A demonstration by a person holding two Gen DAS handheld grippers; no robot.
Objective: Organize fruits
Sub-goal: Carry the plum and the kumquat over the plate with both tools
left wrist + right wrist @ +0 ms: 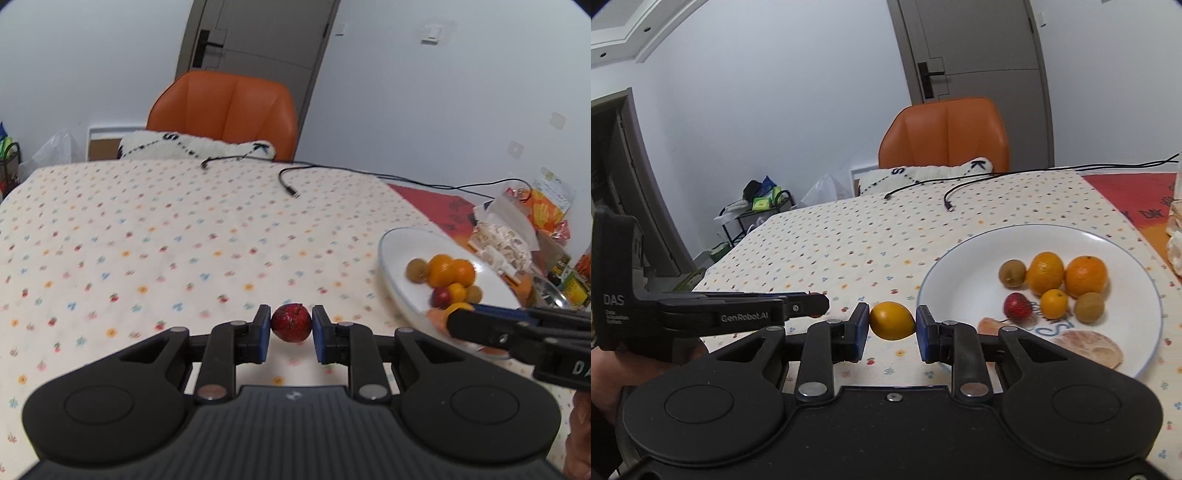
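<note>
Two fruits are off the table at once. The small red fruit [291, 322] sits pinched between the blue pads of the left gripper [290, 332], held above the flowered tablecloth [147, 240]. The little orange citrus [892, 320] is clamped the same way in the right gripper [892, 328], with its long axis running straight across from pad to pad. So both claws are clenched, each on its own fruit.

Now the relation that matters: the white plate [1145, 291] lies to the right of both grippers and a little farther off. In the right wrist view its near-left rim is just beside the right-hand finger, so the right gripper looks the nearer of the two. The left gripper is well left of the plate, with the right gripper between them.

On the plate already: two oranges, a small citrus, two brown kiwi-like fruits, a red fruit and peeled segments near the front rim. Bare plate shows on the left and far side, and that looks like the best place to set the citrus down.

Beyond, a black cable [291, 184] trails on the cloth before an orange chair [225, 110].
</note>
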